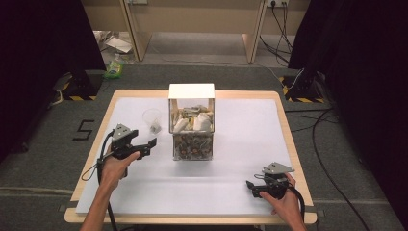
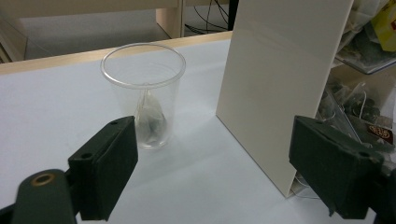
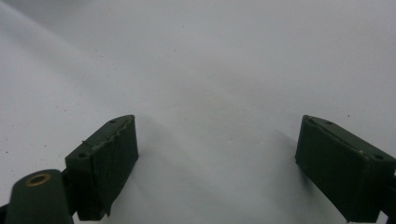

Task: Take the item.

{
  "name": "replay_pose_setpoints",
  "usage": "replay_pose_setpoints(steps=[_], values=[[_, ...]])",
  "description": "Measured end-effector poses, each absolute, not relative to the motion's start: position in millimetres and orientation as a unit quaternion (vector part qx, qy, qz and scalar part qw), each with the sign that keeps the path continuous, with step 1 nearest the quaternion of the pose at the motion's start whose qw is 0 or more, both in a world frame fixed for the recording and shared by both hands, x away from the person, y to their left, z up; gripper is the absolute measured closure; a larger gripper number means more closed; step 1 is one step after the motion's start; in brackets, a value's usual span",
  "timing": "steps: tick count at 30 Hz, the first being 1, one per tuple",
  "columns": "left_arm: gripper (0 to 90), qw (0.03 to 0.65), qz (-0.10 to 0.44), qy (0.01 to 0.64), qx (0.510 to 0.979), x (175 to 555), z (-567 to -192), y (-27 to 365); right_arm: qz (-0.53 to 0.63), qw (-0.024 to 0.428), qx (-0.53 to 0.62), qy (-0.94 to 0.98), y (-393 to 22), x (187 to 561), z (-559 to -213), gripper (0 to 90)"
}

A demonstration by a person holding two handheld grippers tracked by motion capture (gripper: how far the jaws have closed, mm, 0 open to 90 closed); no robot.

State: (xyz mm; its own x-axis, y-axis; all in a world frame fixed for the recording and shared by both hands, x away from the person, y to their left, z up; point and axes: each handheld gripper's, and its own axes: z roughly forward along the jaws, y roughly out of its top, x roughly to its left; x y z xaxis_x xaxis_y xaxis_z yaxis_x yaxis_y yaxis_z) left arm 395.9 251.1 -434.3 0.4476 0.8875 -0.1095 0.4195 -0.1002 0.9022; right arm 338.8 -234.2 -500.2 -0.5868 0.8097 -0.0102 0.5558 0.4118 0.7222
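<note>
Left gripper (image 1: 150, 144) hangs spread near the cup (image 1: 152, 119), likely ready for it; right gripper (image 1: 251, 186), spread, rests near-right

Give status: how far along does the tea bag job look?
Done: one tea bag sits in the clear cup beside the box. In hand: nothing; left gripper and right gripper are both open. Left: unclear; the box holds many more packets.
</note>
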Motion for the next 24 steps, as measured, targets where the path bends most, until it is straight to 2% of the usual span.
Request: replay_pose_setpoints(steps=[24], values=[[15.1,0.481,0.225,0.477,0.701,375,-455,257,0.348,0.183,0.416,0.820,-234,339,-500,13.6]])
